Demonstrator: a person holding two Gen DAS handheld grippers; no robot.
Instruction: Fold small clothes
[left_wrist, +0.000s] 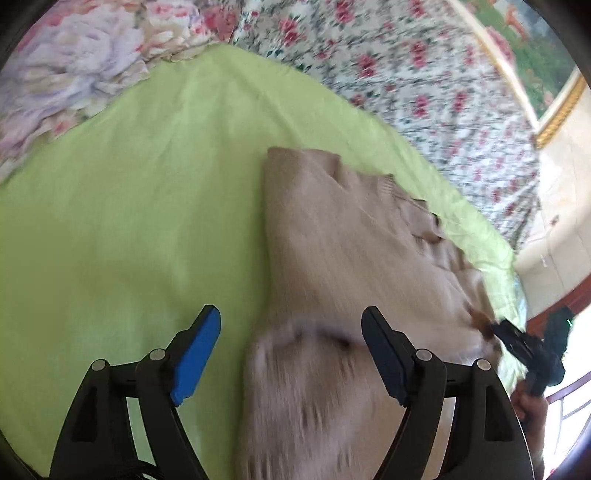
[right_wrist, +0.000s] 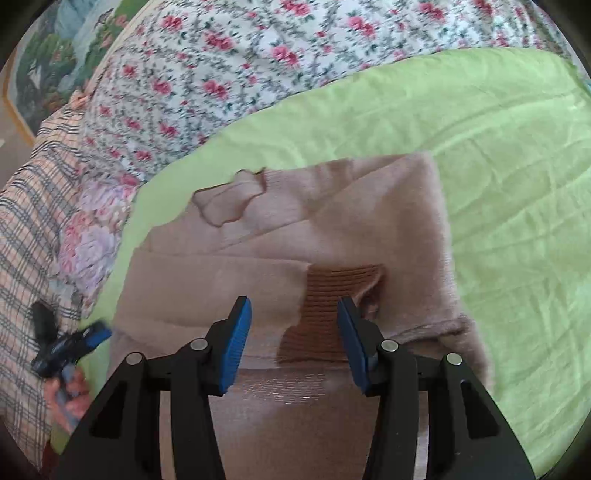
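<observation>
A beige knit garment (left_wrist: 332, 243) lies partly folded on a light green sheet (left_wrist: 129, 192). In the right wrist view the garment (right_wrist: 332, 221) shows a folded flap and a darker brown ribbed cuff (right_wrist: 332, 310). My left gripper (left_wrist: 291, 332) is open, hovering over the garment's near edge, holding nothing. My right gripper (right_wrist: 295, 325) is open above the brown cuff, holding nothing. The right gripper also shows at the right edge of the left wrist view (left_wrist: 517, 339), and the left gripper at the left edge of the right wrist view (right_wrist: 74, 343).
A floral quilt (right_wrist: 240, 74) lies beyond the green sheet (right_wrist: 498, 166). A pastel floral cover (left_wrist: 74, 66) lies at the far left, a plaid cloth (right_wrist: 33, 221) at the left. A framed picture (left_wrist: 535, 55) hangs on the wall.
</observation>
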